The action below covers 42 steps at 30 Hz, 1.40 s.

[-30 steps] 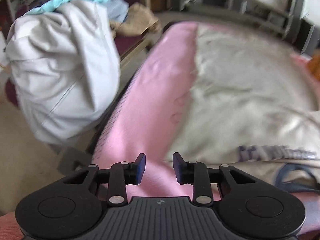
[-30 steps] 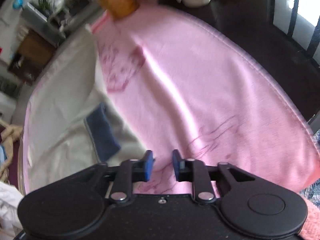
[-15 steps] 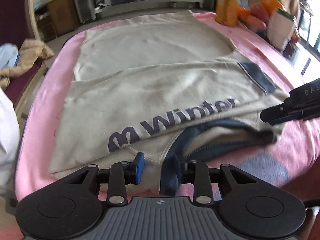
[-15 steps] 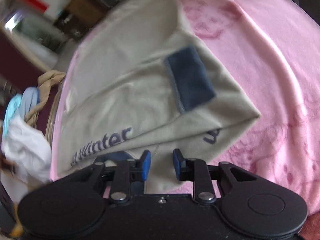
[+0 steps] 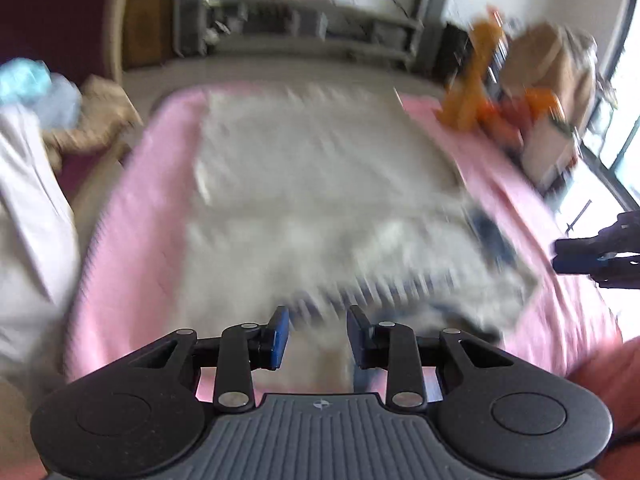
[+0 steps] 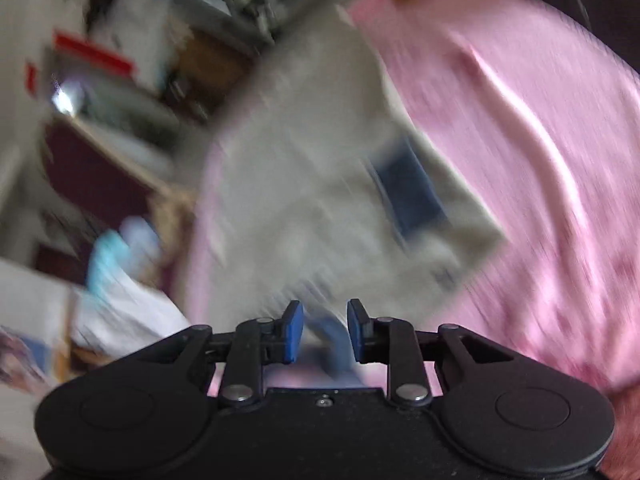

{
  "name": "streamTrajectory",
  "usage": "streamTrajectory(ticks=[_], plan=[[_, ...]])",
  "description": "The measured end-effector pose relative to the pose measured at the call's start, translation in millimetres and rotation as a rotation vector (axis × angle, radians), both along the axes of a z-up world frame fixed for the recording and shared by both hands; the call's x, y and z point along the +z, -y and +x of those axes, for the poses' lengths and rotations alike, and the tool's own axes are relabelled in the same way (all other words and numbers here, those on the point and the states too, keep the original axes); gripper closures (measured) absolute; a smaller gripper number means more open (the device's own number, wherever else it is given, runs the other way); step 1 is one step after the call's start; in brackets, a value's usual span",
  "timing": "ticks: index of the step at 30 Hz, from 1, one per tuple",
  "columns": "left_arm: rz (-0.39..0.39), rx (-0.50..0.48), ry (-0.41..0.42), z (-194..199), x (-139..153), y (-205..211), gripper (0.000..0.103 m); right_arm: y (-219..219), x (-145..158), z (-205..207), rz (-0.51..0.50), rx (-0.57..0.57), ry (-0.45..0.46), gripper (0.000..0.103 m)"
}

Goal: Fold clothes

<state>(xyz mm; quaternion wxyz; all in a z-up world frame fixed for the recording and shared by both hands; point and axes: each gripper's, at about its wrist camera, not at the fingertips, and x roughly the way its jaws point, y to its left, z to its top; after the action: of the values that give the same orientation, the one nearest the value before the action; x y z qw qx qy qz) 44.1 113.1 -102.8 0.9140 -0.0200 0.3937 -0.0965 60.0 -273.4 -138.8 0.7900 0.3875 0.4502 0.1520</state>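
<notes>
A beige sweatshirt (image 5: 320,184) with navy lettering and a navy cuff (image 5: 488,232) lies folded flat on a pink blanket (image 5: 152,200). Both views are motion-blurred. My left gripper (image 5: 316,332) hovers above the sweatshirt's near edge, open by a narrow gap, with nothing pinched. My right gripper (image 6: 324,330) is also open by a narrow gap above the near edge of the sweatshirt (image 6: 320,184). Blurred navy fabric shows below that gap, and the navy cuff (image 6: 412,196) lies further out. In the left wrist view the right gripper (image 5: 592,256) sits off the sweatshirt's right side.
A heap of white clothes (image 5: 28,220) with a light blue piece (image 5: 24,80) stands left of the blanket. Orange objects (image 5: 480,92) and a brown bag (image 5: 552,72) crowd the far right corner. Shelving (image 5: 320,28) runs behind. The pink blanket (image 6: 520,120) spreads right.
The left view swung from the white heap to the sweatshirt, then lifted and pulled back. The right gripper came over the sweatshirt's edge and rose. Neither jaw gap changed visibly.
</notes>
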Motion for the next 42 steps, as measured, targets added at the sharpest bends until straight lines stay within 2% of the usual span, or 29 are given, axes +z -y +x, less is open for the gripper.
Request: streamTrajectory(ticks=[3,4,7,8,10,11,12,13,14,15,16,18,20,22,24,25,27,30,31,32,33,34,37,40,42], plan=[[0.033,0.026,0.082,25.2,28.1,-7.4,0.074,-1.0,39.4,29.7,0.047,-0.042,0.15,0.078],[0.045,0.03,0.104,35.0,34.0,-7.8,0.073,-4.1,49.3,39.8,0.034,-0.044,0.186,0.078],[0.099,0.045,0.113,70.9,28.5,-5.3,0.073,-15.7,63.3,76.1,-0.038,-0.039,0.266,0.078],[0.112,0.059,0.087,83.5,18.0,-5.4,0.073,-17.7,54.6,88.2,-0.058,-0.045,0.26,0.077],[0.115,0.102,0.02,103.7,-8.7,-10.0,0.074,-19.1,33.3,107.1,-0.1,-0.061,0.24,0.078],[0.097,0.13,-0.03,110.9,-24.2,-15.0,0.077,-17.7,14.9,116.6,-0.136,-0.08,0.218,0.078],[0.073,0.161,-0.094,117.0,-36.3,-22.0,0.081,-15.4,-3.7,121.0,-0.15,-0.105,0.159,0.078],[0.046,0.189,-0.152,123.0,-45.9,-27.9,0.093,-13.0,-22.3,125.4,-0.163,-0.131,0.1,0.082],[0.012,0.202,-0.182,128.3,-49.7,-31.6,0.092,-10.6,-40.8,129.8,-0.177,-0.156,0.04,0.086],[-0.011,0.199,-0.18,132.8,-50.1,-33.6,0.089,-5.9,-48.9,135.1,-0.142,-0.173,0.003,0.09],[-0.015,0.199,-0.176,138.2,-50.0,-33.9,0.089,-1.3,-56.9,140.5,-0.106,-0.19,-0.033,0.09],[-0.034,0.213,-0.194,150.7,-54.9,-33.9,0.09,-2.4,-59.7,150.9,-0.09,-0.172,-0.019,0.09],[-0.074,0.242,-0.232,163.2,-63.9,-33.9,0.09,-11.6,-69.8,161.5,-0.021,-0.118,-0.043,0.09],[-0.081,0.292,-0.235,169.7,-70.3,-34.7,0.089,-23.4,-82.8,173.2,0.061,-0.044,-0.087,0.09],[-0.083,0.349,-0.225,174.0,-74.2,-37.0,0.083,-38.4,-91.8,186.4,0.014,0.071,-0.143,0.087],[-0.088,0.374,-0.219,173.5,-73.6,-39.0,0.084,-45.9,-96.4,192.9,-0.009,0.129,-0.172,0.094],[-0.048,0.432,-0.201,171.2,-70.2,-43.2,0.084,-35.7,-101.4,198.9,0.003,0.1,-0.184,0.096],[0.084,0.536,-0.151,166.3,-61.6,-49.9,0.085,7.4,-105.2,189.2,0.031,-0.143,-0.194,0.098],[0.118,0.572,-0.136,164.5,-58.3,-53.2,0.088,23.7,-106.1,185.1,0.042,-0.239,-0.196,0.098],[0.141,0.603,-0.125,162.6,-55.0,-56.5,0.088,37.3,-103.9,177.7,0.039,-0.335,-0.186,0.095],[0.137,0.613,-0.122,160.5,-52.5,-58.3,0.088,48.6,-98.6,168.5,0.007,-0.435,-0.177,0.085],[0.119,0.606,-0.124,158.6,-50.8,-57.5,0.087,53.7,-94.0,162.4,-0.035,-0.491,-0.163,0.084],[0.07,0.586,-0.128,153.5,-46.0,-55.3,0.082,58.8,-82.6,152.4,-0.029,-0.52,-0.102,0.084],[0.058,0.535,-0.13,152.6,-45.0,-46.3,0.08,48.2,-76.9,148.5,0.015,-0.479,-0.044,0.084],[0.035,0.476,-0.134,155.0,-47.1,-38.7,0.082,35.6,-72.2,152.2,0.0,-0.428,-0.017,0.083]])
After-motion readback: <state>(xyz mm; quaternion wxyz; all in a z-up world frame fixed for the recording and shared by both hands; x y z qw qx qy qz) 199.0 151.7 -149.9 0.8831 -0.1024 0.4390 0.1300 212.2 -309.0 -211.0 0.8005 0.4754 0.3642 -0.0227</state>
